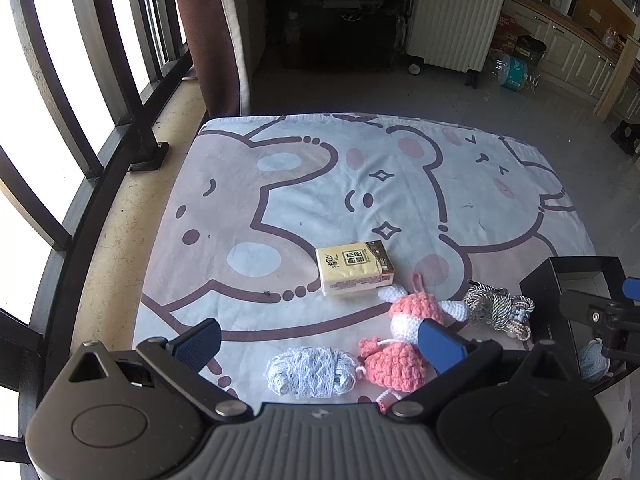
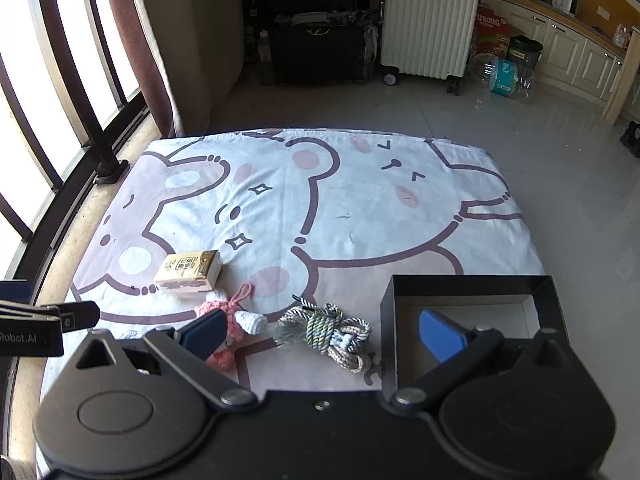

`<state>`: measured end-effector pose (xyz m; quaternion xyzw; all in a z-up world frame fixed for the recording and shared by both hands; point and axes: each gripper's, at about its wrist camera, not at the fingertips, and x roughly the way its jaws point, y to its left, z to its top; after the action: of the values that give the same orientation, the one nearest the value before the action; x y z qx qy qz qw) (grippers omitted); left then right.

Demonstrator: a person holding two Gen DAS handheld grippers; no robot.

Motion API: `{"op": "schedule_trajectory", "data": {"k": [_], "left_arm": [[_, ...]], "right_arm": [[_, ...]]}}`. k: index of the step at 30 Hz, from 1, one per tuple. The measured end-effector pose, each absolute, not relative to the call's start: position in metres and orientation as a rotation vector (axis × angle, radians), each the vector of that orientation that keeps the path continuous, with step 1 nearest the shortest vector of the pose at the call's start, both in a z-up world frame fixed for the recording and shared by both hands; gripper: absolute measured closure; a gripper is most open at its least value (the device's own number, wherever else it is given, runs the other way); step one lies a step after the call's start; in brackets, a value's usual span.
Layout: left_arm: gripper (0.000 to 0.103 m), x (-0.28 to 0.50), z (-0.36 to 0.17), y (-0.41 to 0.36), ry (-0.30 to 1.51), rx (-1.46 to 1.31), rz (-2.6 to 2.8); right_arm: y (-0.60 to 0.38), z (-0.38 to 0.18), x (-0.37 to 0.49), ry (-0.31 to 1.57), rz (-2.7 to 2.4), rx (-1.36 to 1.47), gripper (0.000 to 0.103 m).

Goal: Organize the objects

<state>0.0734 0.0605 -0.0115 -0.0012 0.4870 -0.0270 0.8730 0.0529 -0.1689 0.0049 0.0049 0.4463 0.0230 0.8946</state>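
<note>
My left gripper (image 1: 320, 344) is open above a pale lace bundle (image 1: 310, 370) and a pink and white crochet doll (image 1: 400, 332). A yellow tissue pack (image 1: 354, 267) lies just beyond them on the cartoon sheet. A knotted grey cord bundle (image 1: 498, 308) rests beside a black open box (image 1: 576, 276), which holds a pale blue item (image 1: 594, 360). My right gripper (image 2: 322, 330) is open over the cord bundle (image 2: 328, 330); its right finger (image 2: 442, 334) hangs over the box (image 2: 468, 286). The doll (image 2: 240, 320) is partly hidden behind its left finger. The tissue pack (image 2: 188, 272) lies left.
The cartoon sheet (image 1: 360, 184) covers a low surface beside a railing and window (image 1: 80, 100) on the left. A curtain (image 1: 212, 36) hangs at the back left. Beyond are a white suitcase (image 2: 428, 20), dark bags, cabinets (image 2: 572, 56) and tiled floor. The other gripper (image 2: 44, 322) shows at the left edge.
</note>
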Motion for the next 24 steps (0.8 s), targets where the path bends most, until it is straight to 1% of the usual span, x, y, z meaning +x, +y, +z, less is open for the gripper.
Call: {"op": "schedule_trajectory", "data": {"k": [10,13,17,20,22,24], "left_arm": [[0.000,0.080,-0.034,0.082,1.074,-0.141,0.039],[0.000,0.083,-0.044,0.092,1.108,-0.227,0.071],[0.001,0.085,-0.059,0.109,1.163,-0.418,0.114],[0.003,0.084,-0.072,0.120,1.198,-0.566,0.150],[0.010,0.083,-0.081,0.124,1.223,-0.644,0.179],[0.014,0.082,-0.090,0.128,1.244,-0.708,0.209]], "right_arm": [[-0.172,0.000,0.054,0.900,0.080,0.066,0.000],[-0.168,-0.003,0.054,0.879,0.087,0.039,0.000],[-0.161,-0.007,0.051,0.836,0.116,-0.042,0.000],[-0.161,-0.011,0.052,0.831,0.145,-0.060,0.000],[-0.161,-0.014,0.053,0.829,0.155,-0.067,0.000],[-0.162,-0.017,0.052,0.821,0.167,-0.073,0.000]]}}
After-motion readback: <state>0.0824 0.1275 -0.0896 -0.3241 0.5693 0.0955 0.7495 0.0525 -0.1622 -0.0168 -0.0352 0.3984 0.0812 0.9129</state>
